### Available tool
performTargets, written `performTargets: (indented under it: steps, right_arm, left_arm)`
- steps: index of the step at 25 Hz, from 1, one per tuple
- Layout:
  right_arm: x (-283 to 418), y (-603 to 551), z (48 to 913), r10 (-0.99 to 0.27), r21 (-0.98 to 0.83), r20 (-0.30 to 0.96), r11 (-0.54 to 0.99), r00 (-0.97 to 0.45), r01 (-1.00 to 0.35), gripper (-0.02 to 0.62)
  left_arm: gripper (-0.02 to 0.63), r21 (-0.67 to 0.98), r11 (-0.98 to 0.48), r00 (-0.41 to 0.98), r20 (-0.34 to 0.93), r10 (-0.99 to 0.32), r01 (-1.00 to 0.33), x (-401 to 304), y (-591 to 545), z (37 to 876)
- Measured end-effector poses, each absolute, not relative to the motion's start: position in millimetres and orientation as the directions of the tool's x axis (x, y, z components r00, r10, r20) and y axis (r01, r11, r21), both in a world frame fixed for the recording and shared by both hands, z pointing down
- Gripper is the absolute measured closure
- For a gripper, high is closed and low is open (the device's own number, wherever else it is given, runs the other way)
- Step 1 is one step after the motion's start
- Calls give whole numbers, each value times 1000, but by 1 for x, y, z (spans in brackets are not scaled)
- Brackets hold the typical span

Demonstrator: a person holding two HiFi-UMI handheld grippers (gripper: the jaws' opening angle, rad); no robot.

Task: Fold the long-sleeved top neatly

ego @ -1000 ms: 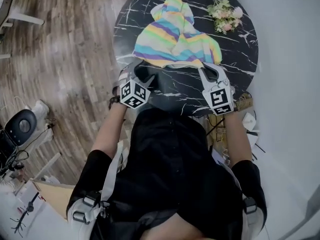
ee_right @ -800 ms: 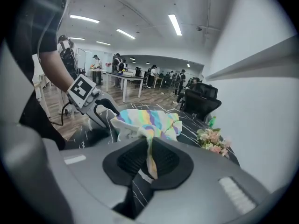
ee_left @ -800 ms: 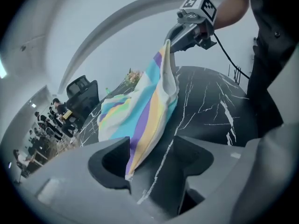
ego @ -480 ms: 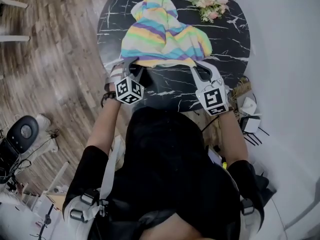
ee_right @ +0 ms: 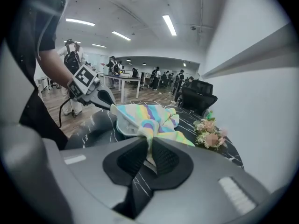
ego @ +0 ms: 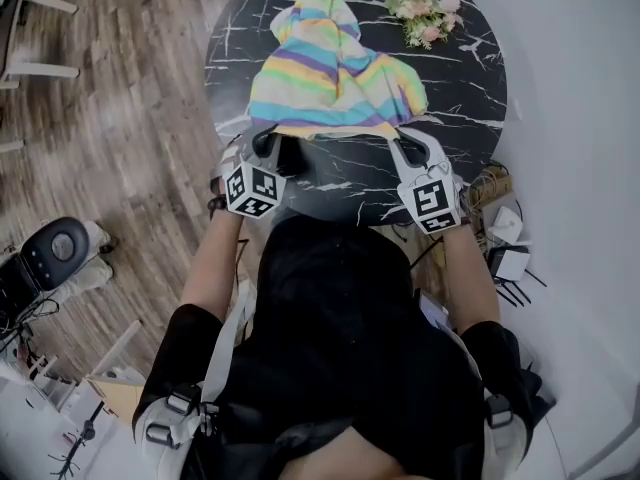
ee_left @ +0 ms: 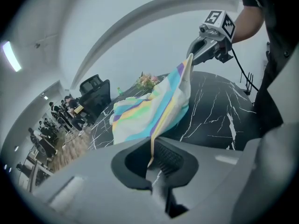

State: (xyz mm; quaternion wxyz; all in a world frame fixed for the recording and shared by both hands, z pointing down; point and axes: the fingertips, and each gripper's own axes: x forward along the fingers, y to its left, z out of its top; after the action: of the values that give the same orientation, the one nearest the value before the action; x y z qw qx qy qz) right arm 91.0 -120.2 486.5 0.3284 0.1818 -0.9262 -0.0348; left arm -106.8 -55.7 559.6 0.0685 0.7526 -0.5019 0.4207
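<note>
Black marble table [ego: 470, 98] before you, round. Flower bunch [ego: 425, 13] lies near its far right rim. Wood floor [ego: 130, 118] on your left; black office chair [ee_right: 198, 97] beyond table.

The person wears a black short-sleeved top [ego: 340, 358], crossed by pale grey straps [ego: 225, 348] with black buckles [ego: 178, 400] near the shoulders. The left hand-held gripper [ego: 268, 144] and the right hand-held gripper [ego: 400, 140] are light grey with ribbed black pads [ee_right: 166, 158]. Each carries a black-and-white marker cube [ego: 252, 189]. A dark band [ego: 214, 205] seems to circle the left wrist.
</note>
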Motion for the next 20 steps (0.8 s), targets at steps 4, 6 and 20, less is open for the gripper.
performTargets:
  steps: [4, 6, 20]
  right_arm:
    - [94, -107, 486, -357, 193, 602, 933, -715, -304, 557]
    - [97, -98, 487, -357, 189, 614, 933, -704, -307, 557]
    - [93, 17, 485, -421, 234, 647, 903, -635, -360, 561]
  left_arm:
    - [589, -311, -438, 124, 682, -721, -844, -111, -37, 544]
    - [591, -302, -423, 125, 670, -732, -854, -111, -27, 538]
    - [591, -279, -474, 220, 620, -753, -835, -112, 85, 527]
